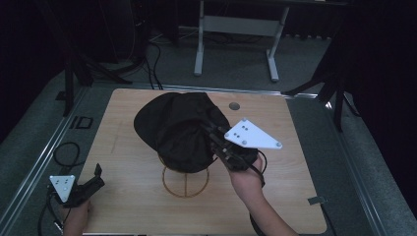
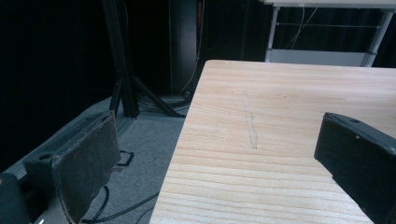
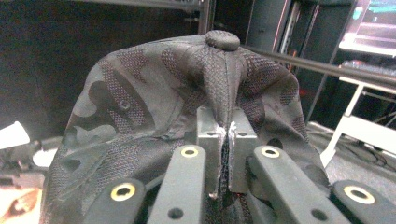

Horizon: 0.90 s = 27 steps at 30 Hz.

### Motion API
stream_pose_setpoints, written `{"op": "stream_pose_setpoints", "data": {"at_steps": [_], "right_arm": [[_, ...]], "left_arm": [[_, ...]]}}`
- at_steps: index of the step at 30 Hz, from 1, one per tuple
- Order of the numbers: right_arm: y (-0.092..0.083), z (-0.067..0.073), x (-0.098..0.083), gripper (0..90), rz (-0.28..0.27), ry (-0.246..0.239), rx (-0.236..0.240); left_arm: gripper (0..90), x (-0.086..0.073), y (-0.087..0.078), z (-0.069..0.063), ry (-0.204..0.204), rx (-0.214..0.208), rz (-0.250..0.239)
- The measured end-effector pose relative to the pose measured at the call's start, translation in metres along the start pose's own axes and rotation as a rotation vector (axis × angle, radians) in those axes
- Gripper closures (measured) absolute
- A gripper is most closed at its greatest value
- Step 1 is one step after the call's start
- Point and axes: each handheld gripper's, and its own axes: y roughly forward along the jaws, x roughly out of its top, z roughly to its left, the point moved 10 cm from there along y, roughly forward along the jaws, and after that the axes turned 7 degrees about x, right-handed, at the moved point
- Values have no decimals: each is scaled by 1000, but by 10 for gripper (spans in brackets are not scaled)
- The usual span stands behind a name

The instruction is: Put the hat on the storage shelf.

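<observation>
Floor cables [image 1: 66, 153] coil off the table's [image 1: 295, 196] left edge, at about 9 o'clock from the cap; black stand legs [image 1: 71, 73] rise at 10 o'clock, and a white desk frame [image 1: 236, 29] stands beyond the far edge at 12 o'clock. A small round hole [image 1: 234, 105] marks the tabletop near the far edge, at 1 o'clock from the cap.

A wire stand [image 1: 186, 182] sits near the table's middle, its ring base showing at 6 o'clock under the cap [image 1: 172, 128]. The cap, dark with a camouflage pattern, drapes over the stand's top, and hides it. Its brim seems to point toward 10 o'clock, with its long axis running from there toward 4 o'clock; its top button [image 3: 222, 39] shows in the right gripper view.

The right gripper [image 1: 216, 140] reaches in from 4 o'clock, jaws pressed together on a fold of the cap's crown. The left gripper [image 1: 96, 174] rests at the table's near-left corner, at 7 o'clock, jaws spread wide over bare wood, well apart from the cap.
</observation>
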Motion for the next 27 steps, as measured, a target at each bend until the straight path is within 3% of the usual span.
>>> {"op": "stream_pose_setpoints", "data": {"at_steps": [5, 9, 18, 27], "right_arm": [[11, -3, -19, 867, 44, 13, -3], [20, -1, -37, 865, 94, 33, 22], [25, 0, -52, 851, 112, 46, 30], [29, 2, -65, 662, 137, 57, 53]], "left_arm": [[6, 0, 0, 0, -1, -1, 0], [6, 0, 0, 0, 1, -4, 0], [6, 0, 0, 0, 0, -3, 0], [6, 0, 0, 0, -1, -4, -1]]}}
